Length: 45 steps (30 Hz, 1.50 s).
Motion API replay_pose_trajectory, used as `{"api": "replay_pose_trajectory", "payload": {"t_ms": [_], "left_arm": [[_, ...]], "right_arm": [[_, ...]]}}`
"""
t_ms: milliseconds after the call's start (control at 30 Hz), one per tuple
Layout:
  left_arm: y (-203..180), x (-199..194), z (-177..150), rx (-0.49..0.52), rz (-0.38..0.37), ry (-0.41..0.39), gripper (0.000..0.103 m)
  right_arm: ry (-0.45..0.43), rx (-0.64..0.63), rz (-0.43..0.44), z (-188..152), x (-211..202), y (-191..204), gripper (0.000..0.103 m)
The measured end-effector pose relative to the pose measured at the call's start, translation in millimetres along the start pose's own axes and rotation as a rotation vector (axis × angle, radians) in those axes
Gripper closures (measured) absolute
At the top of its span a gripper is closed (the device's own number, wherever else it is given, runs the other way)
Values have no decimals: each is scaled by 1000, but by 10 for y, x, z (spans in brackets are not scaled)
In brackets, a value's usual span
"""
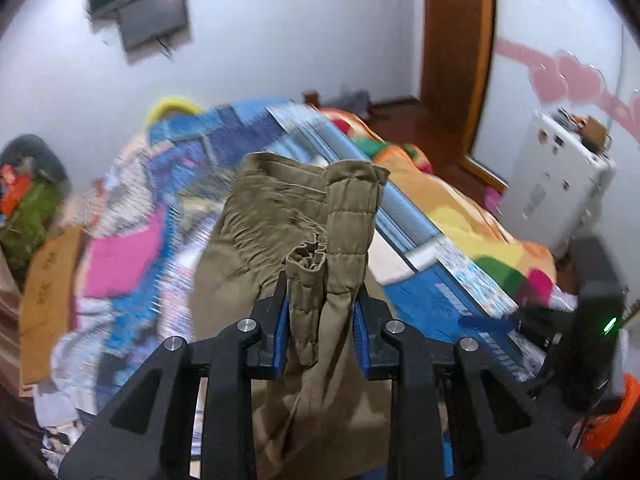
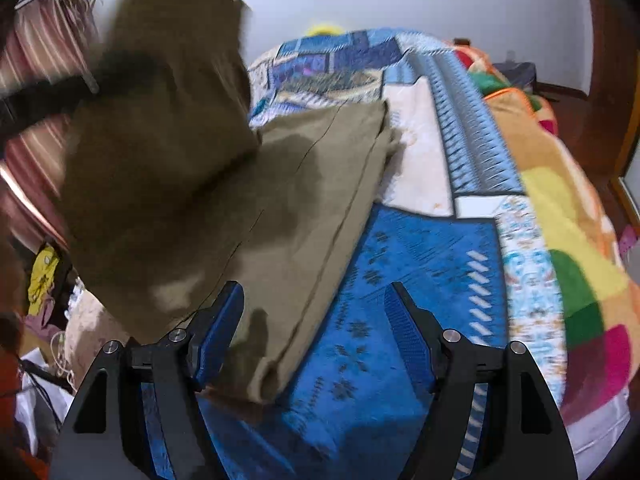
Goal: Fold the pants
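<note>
- Left hand-held gripper (image 1: 322, 304), black frame with blue pads: clamped on a gathered bunch of the olive-khaki cotton pants (image 1: 280, 216), elasticated waistband and a quilted cuff pinched together between the pads
- Right hand-held gripper (image 2: 314, 328), same black-and-blue build: fingers spread apart, nothing between them, hovering low over the blue patterned patchwork bedspread (image 2: 420, 272)
- Olive-khaki cotton pants (image 2: 320, 184): partly lifted, partly lying; one end raised in the left grip and hanging as a blurred dark mass at upper left of the right wrist view, the rest spread flat on the bedspread
- Key relation: flat portion lying ahead and to the left of the open right gripper, its left pad (image 2: 220, 328) just above or touching the near hem (contact not resolvable); long axis of the flat part running from that near hem diagonally away toward the far side of the bed
- Nearer hand: right for the lying hem, left already occupied with the raised end
- Judged next step: raised end to be carried over the flat part, with the right gripper placed to pin or take the near hem
- Count: one pair of pants, two grippers, one bedspread, one multicoloured fleece blanket (image 2: 560, 208) along its right edge
- Motion blur in both views; finer creases not readable
</note>
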<state>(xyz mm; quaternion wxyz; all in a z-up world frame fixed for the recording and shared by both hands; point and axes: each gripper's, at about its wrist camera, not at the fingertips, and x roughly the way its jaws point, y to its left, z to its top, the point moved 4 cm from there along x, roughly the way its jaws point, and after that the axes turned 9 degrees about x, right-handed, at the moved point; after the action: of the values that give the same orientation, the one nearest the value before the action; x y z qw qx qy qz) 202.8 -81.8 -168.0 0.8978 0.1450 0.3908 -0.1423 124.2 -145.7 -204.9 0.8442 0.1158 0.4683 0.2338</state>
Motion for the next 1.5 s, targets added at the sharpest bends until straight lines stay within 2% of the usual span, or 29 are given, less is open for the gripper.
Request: {"api": "replay_pose_trajectory", "payload": {"t_ms": [167, 300, 367, 433, 467, 533, 600, 800, 933, 1000, 1133, 1200, 1300, 1400, 1467, 1500], "left_arm": [[-237, 278, -180, 11, -51, 85, 76], [-370, 288, -260, 53, -46, 136, 74], [-378, 207, -258, 70, -56, 137, 63], [-322, 83, -246, 40, -97, 107, 33], [-295, 12, -234, 27, -99, 84, 29], [-190, -169, -184, 15, -68, 23, 25], [-57, -255, -132, 9, -33, -3, 23], [539, -168, -82, -62, 69, 7, 19], [1019, 135, -81, -113, 106, 67, 17], [1204, 331, -78, -119, 99, 100, 17], [1362, 776, -50, -55, 83, 176, 17], [1412, 976, -27, -29, 98, 205, 17], [1477, 1352, -15, -7, 77, 264, 17], [1500, 1704, -49, 8, 54, 319, 16], [1498, 1953, -168, -1, 28, 392, 12], [1504, 2016, -216, -14, 23, 402, 6]], "right_arm": [[-60, 36, -47, 76, -285, -234, 33], [-76, 67, -77, 73, -408, -395, 33], [-94, 76, -79, 79, -477, -423, 33], [-117, 81, -74, 135, -542, -428, 33], [-133, 82, -70, 174, -583, -423, 33], [-160, 80, -57, 251, -622, -381, 34], [-186, 70, -41, 330, -649, -312, 33], [-175, 28, -5, 458, -452, -78, 33], [-112, 13, 10, 428, -143, 47, 33], [-67, 4, 0, 357, 32, 74, 33], [13, -8, -20, 177, 283, 70, 34], [3, -1, -15, 147, 276, 48, 31], [0, -4, -27, 168, 249, 8, 25], [7, 6, -25, 165, 253, 6, 25], [8, 9, -22, 158, 256, -1, 24], [9, 11, -20, 159, 258, -11, 23]]}}
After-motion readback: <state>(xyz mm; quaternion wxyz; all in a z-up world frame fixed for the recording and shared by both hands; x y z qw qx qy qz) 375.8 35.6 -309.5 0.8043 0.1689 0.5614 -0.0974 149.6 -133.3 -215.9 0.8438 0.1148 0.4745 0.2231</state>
